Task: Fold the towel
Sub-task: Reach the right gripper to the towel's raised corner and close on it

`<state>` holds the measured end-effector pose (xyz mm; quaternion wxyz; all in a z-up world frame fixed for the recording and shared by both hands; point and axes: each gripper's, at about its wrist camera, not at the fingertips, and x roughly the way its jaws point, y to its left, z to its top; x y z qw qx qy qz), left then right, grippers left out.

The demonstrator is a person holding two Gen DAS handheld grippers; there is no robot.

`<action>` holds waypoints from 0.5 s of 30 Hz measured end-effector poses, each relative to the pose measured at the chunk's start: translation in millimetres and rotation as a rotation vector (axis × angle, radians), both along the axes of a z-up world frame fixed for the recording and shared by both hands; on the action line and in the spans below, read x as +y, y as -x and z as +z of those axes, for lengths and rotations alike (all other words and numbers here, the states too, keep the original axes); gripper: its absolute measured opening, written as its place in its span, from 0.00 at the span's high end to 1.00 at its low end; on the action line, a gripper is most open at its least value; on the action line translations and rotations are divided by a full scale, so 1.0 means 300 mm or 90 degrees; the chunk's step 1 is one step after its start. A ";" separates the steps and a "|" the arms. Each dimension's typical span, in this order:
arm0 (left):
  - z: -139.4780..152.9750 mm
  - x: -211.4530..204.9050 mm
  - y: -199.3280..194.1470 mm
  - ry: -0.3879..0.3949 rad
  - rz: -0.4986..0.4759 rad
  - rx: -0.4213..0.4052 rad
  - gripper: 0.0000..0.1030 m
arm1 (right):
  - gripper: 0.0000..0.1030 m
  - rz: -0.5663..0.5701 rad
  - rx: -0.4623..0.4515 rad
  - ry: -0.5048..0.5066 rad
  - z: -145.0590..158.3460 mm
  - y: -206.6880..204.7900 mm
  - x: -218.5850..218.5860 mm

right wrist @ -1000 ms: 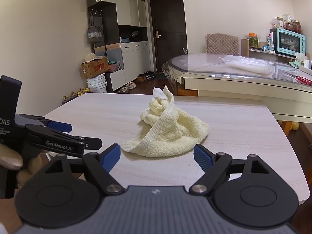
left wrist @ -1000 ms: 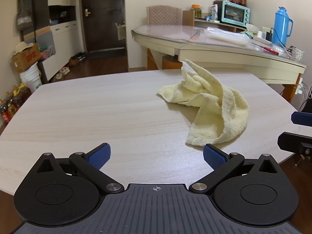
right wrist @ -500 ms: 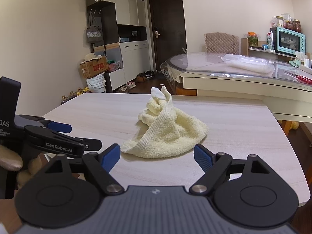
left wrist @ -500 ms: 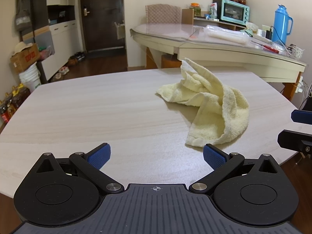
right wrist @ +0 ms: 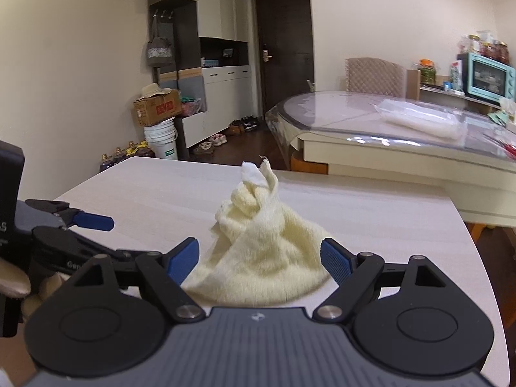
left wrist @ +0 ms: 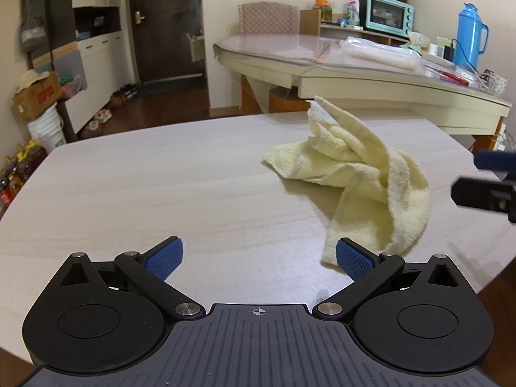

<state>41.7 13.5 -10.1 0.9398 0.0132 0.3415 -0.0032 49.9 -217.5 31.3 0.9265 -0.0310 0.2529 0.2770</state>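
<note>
The pale yellow terry towel (left wrist: 364,180) lies crumpled, one corner peaked, on the light wooden table (left wrist: 161,187) at one o'clock of the wide-spread left gripper (left wrist: 258,258), straight ahead of the equally wide right gripper (right wrist: 259,259); soft, light and floppy, it seems best pinched at a free corner.

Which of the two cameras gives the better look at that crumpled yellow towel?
The left wrist view: the towel lies whole and unblocked on the table, its folds and raised corner clear. In the right wrist view the towel sits closer, but its near edge is hidden behind the right gripper.
</note>
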 end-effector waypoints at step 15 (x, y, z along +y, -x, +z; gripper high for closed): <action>-0.022 0.103 -0.147 0.023 -0.023 -0.003 0.00 | 0.45 0.059 0.038 0.050 -0.025 -0.404 0.180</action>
